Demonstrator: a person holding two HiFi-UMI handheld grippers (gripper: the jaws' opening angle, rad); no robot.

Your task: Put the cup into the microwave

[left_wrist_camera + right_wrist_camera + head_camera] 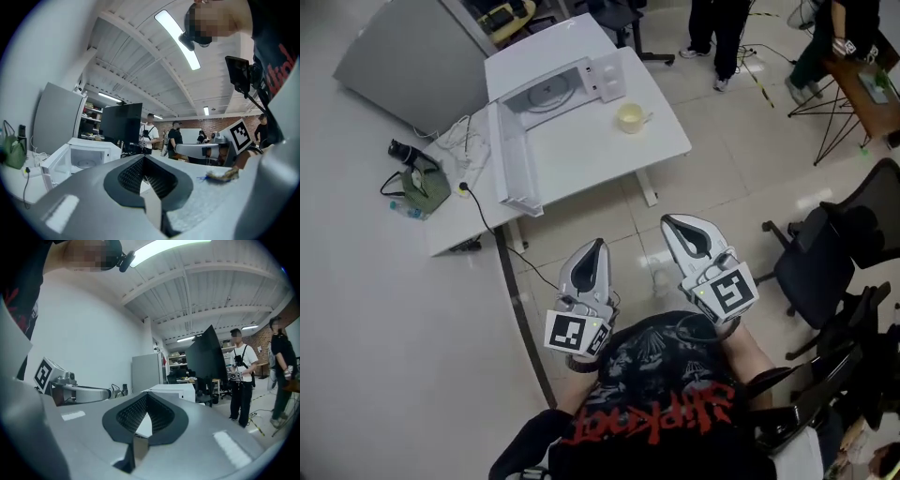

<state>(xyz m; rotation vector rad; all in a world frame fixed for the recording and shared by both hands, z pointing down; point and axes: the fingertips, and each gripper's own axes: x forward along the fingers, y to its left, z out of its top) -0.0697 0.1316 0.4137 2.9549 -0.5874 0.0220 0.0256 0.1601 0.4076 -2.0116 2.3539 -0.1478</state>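
Note:
A pale yellow cup (629,117) stands on the white table (600,159), to the right of the white microwave (553,89). The microwave's door (511,159) hangs wide open toward me, and its turntable shows inside. My left gripper (598,246) and right gripper (675,223) are held side by side close to my chest, over the tiled floor and well short of the table. Both are shut with nothing between their jaws. The open microwave (84,157) shows in the left gripper view; its body (171,392) shows in the right gripper view. The cup is hidden in both gripper views.
A green bag (422,187) and cables lie on the floor left of the table. Black office chairs (834,253) stand at the right. People (717,37) stand beyond the table. A grey cabinet (403,56) is at the far left.

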